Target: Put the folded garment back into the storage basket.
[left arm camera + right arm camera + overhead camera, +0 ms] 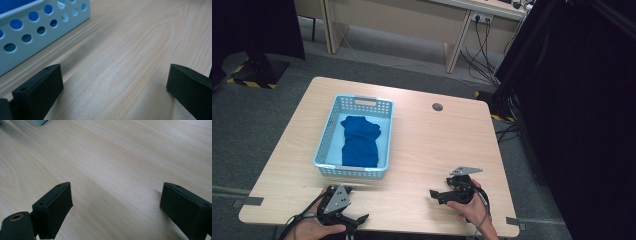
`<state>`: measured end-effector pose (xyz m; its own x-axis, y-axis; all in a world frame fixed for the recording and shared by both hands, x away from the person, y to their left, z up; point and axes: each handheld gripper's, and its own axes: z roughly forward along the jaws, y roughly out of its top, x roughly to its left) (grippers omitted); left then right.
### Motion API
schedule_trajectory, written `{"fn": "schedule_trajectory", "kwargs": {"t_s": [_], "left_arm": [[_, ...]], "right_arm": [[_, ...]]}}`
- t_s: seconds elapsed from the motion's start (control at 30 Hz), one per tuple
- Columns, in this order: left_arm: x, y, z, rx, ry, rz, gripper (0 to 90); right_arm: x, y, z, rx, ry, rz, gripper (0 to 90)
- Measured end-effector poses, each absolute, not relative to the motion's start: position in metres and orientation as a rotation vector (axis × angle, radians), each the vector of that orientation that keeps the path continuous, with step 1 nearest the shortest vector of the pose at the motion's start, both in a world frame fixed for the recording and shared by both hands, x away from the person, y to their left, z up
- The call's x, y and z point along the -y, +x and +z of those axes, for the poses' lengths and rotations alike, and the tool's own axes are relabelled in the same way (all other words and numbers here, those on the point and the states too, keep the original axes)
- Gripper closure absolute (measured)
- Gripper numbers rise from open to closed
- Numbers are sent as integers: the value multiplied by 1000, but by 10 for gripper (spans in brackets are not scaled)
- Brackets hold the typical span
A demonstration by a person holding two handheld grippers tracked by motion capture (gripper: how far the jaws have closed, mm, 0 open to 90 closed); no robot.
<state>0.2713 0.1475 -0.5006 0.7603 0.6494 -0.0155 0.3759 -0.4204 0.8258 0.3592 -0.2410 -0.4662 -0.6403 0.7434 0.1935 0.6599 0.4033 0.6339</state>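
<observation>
Since both grippers' fingers are spread w/ nothing between, blue cloth (360, 141) lies bunched in basket (326, 136) on surface (437, 145); prob. soft, light, floppy — pinch a raised fold near top.

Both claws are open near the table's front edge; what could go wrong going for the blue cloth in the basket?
The left claw sits close to the pale blue perforated plastic basket; swinging in could knock its near wall and slide it. The crumpled dark blue cloth lies low inside, so an open claw may catch the rim or pinch only a fold.
</observation>
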Motion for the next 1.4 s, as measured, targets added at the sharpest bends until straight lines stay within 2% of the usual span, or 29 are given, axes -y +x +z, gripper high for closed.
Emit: {"fn": "schedule_trajectory", "kwargs": {"t_s": [1.4], "left_arm": [[-148, 271, -501, -769, 2057, 385, 0]], "right_arm": [[257, 336, -467, -2506, 1283, 1069, 111]]}}
